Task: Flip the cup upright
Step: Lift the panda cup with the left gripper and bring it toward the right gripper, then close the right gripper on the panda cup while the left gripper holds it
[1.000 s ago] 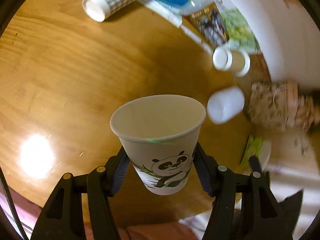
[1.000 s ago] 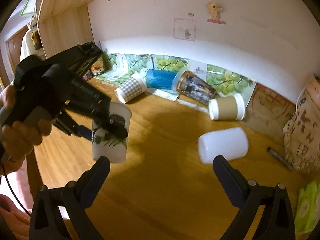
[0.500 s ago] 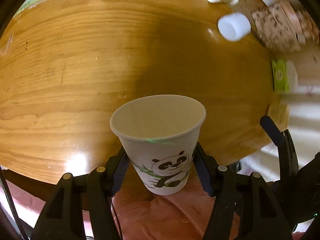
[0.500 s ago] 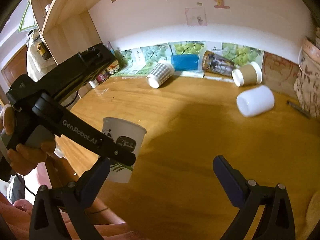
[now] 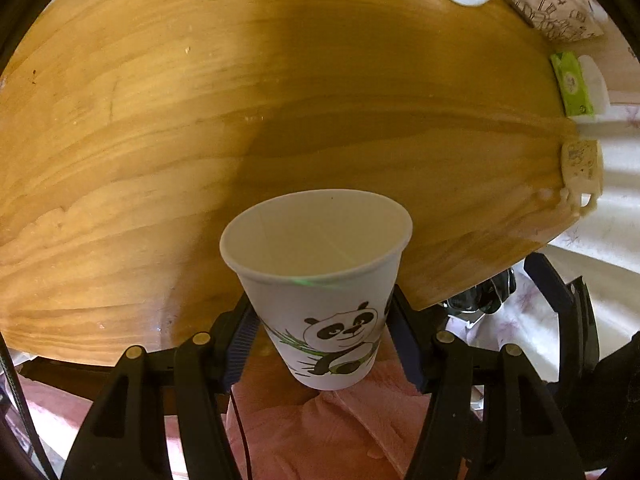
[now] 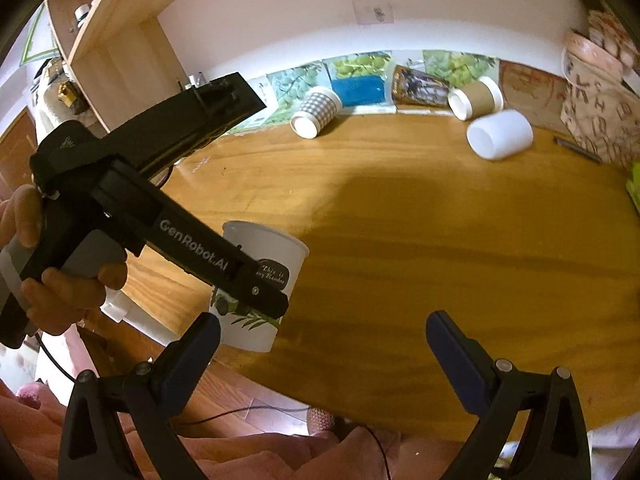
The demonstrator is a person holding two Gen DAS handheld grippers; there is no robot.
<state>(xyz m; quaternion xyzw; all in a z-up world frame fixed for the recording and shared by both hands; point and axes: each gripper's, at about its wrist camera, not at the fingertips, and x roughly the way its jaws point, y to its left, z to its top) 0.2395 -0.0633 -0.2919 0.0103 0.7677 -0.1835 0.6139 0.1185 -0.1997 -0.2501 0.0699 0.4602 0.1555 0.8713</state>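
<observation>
Jaws of left gripper point(image 5: 320, 344) clamped on panda cup point(image 5: 320, 280), pads on opposite sides of lower wall, just above base. Right gripper point(image 6: 320, 344) jaws spread wide, nothing btwn them, hovering near the front counter point(image 6: 440, 240) edge.

Cup pos: mouth up, long axis approx vertical, maybe slight tilt, off the surface. Right wrist view shows it at/over the near counter edge, base looks partly past the edge, can't tell exactly. Flip itself looks done IMO; what's left is set-down + release.

Key relation: cup sits fwd of left jaws, already in them, so left hand point(image 6: 60, 280) owns the move. Needs to go fwd over the wood, then straight down along cup axis. Right is near but not needed.

Risk: releasing this close to the edge = cup tips off.

Other stuff well apart at far side, all lying on their sides: white cup point(image 6: 500, 136), checked cup point(image 6: 316, 112), brown cup point(image 6: 474, 98).
</observation>
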